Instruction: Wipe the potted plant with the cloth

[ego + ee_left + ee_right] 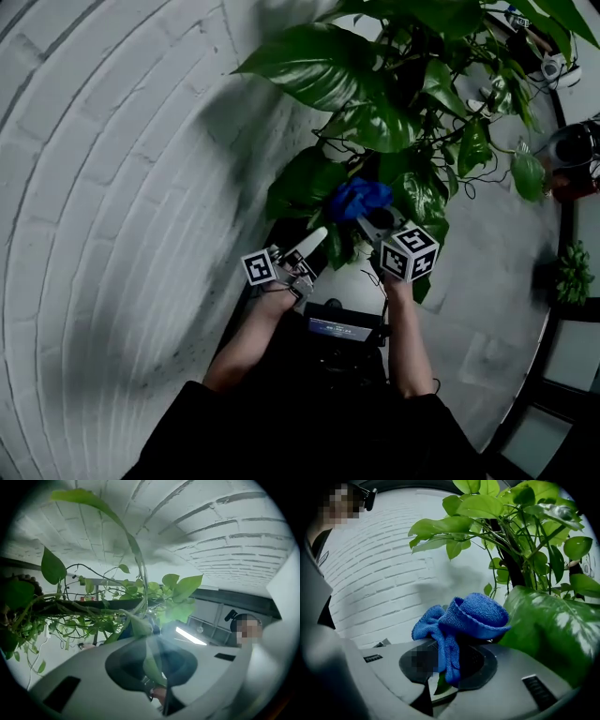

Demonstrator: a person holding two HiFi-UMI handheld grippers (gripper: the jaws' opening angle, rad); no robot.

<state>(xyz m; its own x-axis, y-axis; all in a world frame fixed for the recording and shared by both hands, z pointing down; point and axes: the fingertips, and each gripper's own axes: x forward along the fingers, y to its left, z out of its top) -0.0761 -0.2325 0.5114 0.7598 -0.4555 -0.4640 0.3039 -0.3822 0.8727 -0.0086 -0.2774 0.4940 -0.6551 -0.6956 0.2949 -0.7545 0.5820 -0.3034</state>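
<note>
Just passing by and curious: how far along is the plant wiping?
Early, it seems. Done: the cloth is picked up, clamped in the right gripper. In hand: the left gripper pinches a leaf, the cloth close by. Left: the wiping itself; I cannot tell whether any leaf of the plant has been wiped.

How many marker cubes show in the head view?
2. One marker cube sits on the left tool, lower left of centre; the other on the right tool, below-right of the blue cloth. None seems hidden.
</note>
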